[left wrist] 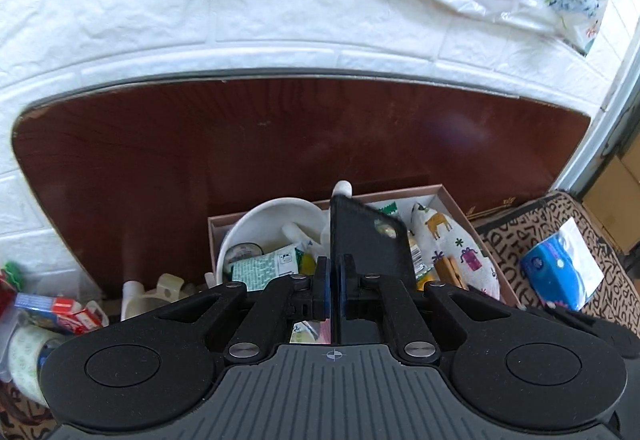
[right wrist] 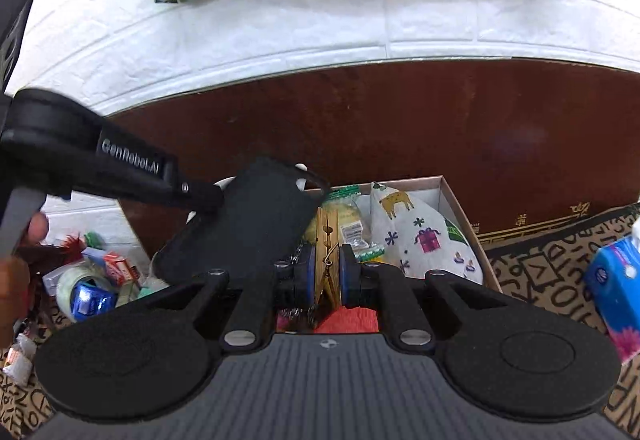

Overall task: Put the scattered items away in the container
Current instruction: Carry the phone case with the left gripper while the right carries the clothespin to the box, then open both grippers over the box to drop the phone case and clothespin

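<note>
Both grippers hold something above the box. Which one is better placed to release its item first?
Probably the left. Its gripper is shut on the black phone case, hanging over the box. The right gripper holds a wooden clothespin partly beside that case.

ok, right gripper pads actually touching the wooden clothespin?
Touching. Right wrist view: the right gripper is shut on the wooden clothespin, blue pads pressed against both its sides, no gap.
</note>
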`<state>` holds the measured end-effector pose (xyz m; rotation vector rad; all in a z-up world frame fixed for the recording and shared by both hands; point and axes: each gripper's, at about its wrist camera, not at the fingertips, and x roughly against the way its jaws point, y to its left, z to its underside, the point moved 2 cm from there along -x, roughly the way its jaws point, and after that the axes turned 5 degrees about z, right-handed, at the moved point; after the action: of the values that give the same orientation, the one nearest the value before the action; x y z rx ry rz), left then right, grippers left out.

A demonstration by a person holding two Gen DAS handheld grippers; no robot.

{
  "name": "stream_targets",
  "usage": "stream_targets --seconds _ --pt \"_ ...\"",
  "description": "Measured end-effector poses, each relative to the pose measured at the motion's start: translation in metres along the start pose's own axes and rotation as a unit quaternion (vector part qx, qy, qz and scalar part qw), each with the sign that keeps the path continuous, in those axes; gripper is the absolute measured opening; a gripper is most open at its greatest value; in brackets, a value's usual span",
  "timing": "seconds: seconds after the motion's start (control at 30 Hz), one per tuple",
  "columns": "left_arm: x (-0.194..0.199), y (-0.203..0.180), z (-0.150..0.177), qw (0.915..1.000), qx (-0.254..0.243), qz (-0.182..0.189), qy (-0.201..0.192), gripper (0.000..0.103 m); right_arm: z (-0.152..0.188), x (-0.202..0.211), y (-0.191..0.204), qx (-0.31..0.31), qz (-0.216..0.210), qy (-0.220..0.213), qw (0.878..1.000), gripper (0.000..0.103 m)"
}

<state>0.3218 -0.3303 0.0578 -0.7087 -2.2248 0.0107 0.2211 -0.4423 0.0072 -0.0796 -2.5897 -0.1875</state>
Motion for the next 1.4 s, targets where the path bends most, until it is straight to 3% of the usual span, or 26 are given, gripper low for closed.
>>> stream_targets --seconds 0.1,0.13,0.17,0.2,0.27,0.33,0.4,0.47,0.53,0.93,1.4 --pt "-0.002 -0.001 0.001 1.0000 -0.009 0.000 0.002 0.001 -0.001 -0.011 0.001 0.005 0.007 0.007 1.000 0.014" --pt "-0.002 -0.001 0.002 0.9999 -0.011 0.002 0.004 0.007 0.000 -0.014 0.001 0.006 0.009 0.010 1.000 0.014" --pt "-0.002 -0.001 0.002 0.9999 -0.012 0.004 0.006 0.026 0.001 -0.016 0.001 0.007 0.010 0.012 1.000 0.014" --pt "-0.001 -0.001 0.002 0.9999 -0.014 0.004 0.006 0.030 0.001 -0.017 0.001 0.008 0.010 0.014 1.000 0.014" --pt "0.002 -0.003 0.003 0.9998 -0.021 0.004 -0.001 0.073 0.003 -0.016 0.001 0.012 0.009 0.016 1.000 0.019" --pt "0.012 -0.005 0.005 0.9994 -0.027 0.003 -0.022 0.093 0.004 -0.010 0.001 0.013 0.019 0.005 1.000 0.061" --pt "0.021 -0.009 0.007 0.9984 -0.044 0.003 -0.035 0.095 0.004 -0.002 0.001 0.018 0.032 -0.013 0.999 0.079" --pt "0.027 -0.015 0.011 0.9975 -0.063 0.012 -0.029 0.103 0.004 0.006 0.001 0.023 0.035 -0.020 0.999 0.086" --pt "0.032 -0.019 0.016 0.9970 -0.073 0.023 -0.016 0.103 0.005 0.013 0.002 0.028 0.036 -0.020 0.999 0.102" --pt "0.061 -0.035 0.062 0.9953 -0.087 0.042 0.014 0.103 0.023 0.047 0.027 0.069 0.047 0.007 0.996 0.103" --pt "0.132 -0.038 0.110 0.9948 -0.091 0.031 -0.033 0.103 0.044 0.107 0.054 0.067 0.027 -0.011 0.997 0.103"
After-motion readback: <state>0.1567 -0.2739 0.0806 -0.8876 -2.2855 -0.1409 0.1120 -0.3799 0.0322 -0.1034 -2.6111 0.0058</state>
